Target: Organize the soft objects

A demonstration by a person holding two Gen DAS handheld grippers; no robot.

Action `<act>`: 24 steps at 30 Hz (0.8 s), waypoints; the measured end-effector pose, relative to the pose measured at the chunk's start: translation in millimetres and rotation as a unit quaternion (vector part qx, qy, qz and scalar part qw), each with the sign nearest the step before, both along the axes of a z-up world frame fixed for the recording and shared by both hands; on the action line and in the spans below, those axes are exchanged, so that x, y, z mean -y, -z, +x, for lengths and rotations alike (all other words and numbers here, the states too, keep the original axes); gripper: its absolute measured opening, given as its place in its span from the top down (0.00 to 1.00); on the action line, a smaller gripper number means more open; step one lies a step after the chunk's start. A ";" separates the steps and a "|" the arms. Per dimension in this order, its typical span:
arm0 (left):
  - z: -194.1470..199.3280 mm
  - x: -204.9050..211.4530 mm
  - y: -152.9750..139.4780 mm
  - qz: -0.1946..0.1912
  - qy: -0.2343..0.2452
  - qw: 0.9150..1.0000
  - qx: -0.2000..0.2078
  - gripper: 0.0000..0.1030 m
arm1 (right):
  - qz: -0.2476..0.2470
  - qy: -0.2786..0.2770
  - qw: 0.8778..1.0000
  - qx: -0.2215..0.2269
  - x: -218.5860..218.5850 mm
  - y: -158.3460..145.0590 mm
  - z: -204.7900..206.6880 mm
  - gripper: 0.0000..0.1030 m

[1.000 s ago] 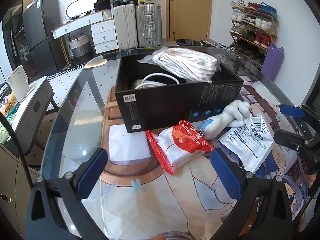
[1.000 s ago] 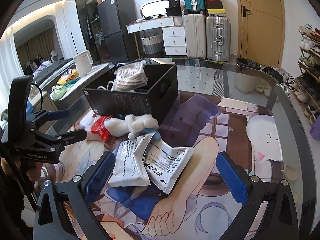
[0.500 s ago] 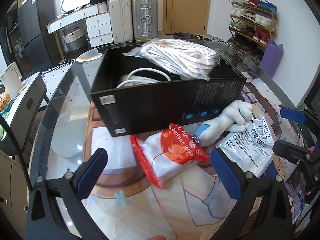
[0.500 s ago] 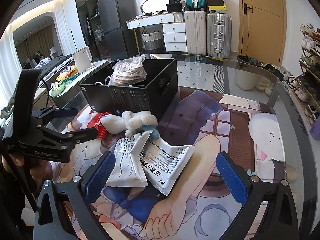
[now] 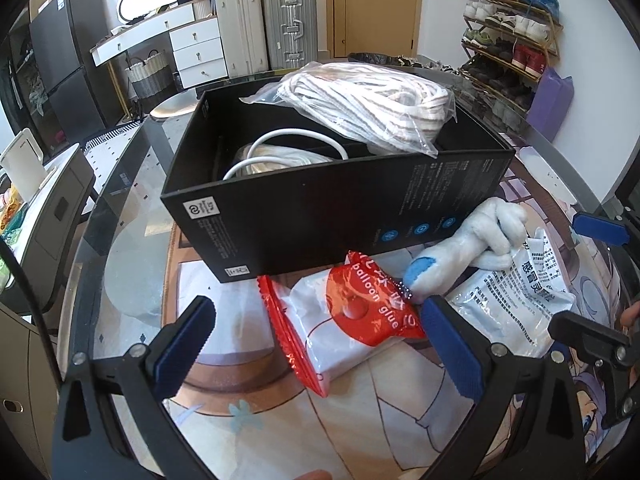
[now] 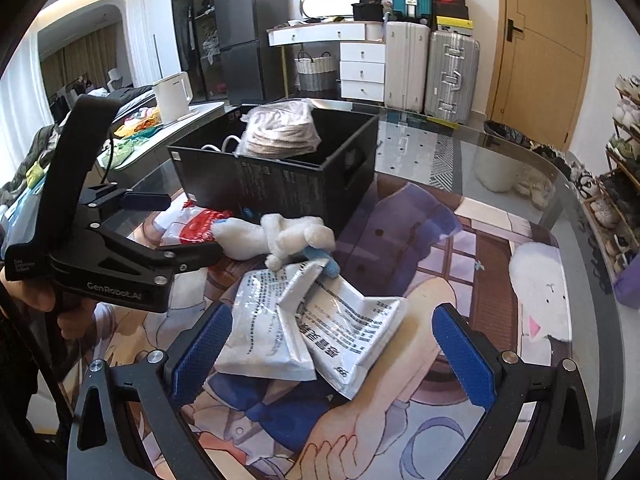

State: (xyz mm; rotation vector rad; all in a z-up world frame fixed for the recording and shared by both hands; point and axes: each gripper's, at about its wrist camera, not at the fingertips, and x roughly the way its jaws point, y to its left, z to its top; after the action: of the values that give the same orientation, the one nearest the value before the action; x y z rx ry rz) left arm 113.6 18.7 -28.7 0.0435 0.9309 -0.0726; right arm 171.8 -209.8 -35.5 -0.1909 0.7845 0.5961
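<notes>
A black box (image 5: 340, 196) (image 6: 288, 184) stands on the glass table and holds a bagged white rope (image 5: 360, 104) (image 6: 280, 128) and a white cable (image 5: 276, 152). Against its near wall lie a red-and-white balloon glue bag (image 5: 344, 328) (image 6: 192, 228), a white plush toy (image 5: 472, 248) (image 6: 280, 240) and silvery printed pouches (image 5: 516, 300) (image 6: 312, 328). My left gripper (image 5: 316, 344) is open, its fingers either side of the red bag. My right gripper (image 6: 332, 344) is open around the pouches, nothing gripped.
The round glass table (image 6: 520, 184) covers a cartoon print. Suitcases (image 6: 432, 68), white drawers (image 6: 360, 68) and a door (image 6: 540, 48) stand behind. A shoe rack (image 5: 508, 40) lines the right wall. A white kettle (image 6: 172, 96) sits on a side counter.
My left gripper has moved forward toward the box and the red bag, which now look larger. My right gripper has crept closer to the pouches. Both stay open.
</notes>
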 end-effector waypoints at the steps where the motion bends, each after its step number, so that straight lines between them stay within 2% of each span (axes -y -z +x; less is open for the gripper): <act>1: -0.2 -0.9 0.2 -0.002 0.000 1.000 -0.001 0.00 | 0.000 -0.005 1.000 0.001 -1.8 -0.4 -0.8 0.02; 3: -0.7 -1.7 0.7 -0.005 -0.001 1.000 -0.003 0.00 | 0.000 -0.012 1.000 0.000 -5.0 -1.5 -2.3 0.05; 7: -0.2 -6.7 2.6 -0.008 -0.003 1.000 -0.011 0.00 | 0.001 -0.030 1.000 -0.008 -13.0 -1.8 -4.7 0.21; 14: 1.1 -13.3 5.6 -0.019 -0.009 1.000 -0.020 0.00 | -0.003 -0.062 0.998 -0.018 -28.2 2.9 -7.1 0.31; 24: -2.5 -19.8 5.2 -0.026 -0.006 0.999 -0.017 0.00 | -0.016 -0.098 0.994 -0.036 -50.2 15.0 -6.4 0.35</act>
State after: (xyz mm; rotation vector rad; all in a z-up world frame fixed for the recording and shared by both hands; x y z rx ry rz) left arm 111.2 38.4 -33.8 -0.0119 0.9637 -0.0859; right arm 165.4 -159.6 -50.4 -0.2797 0.8512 0.7801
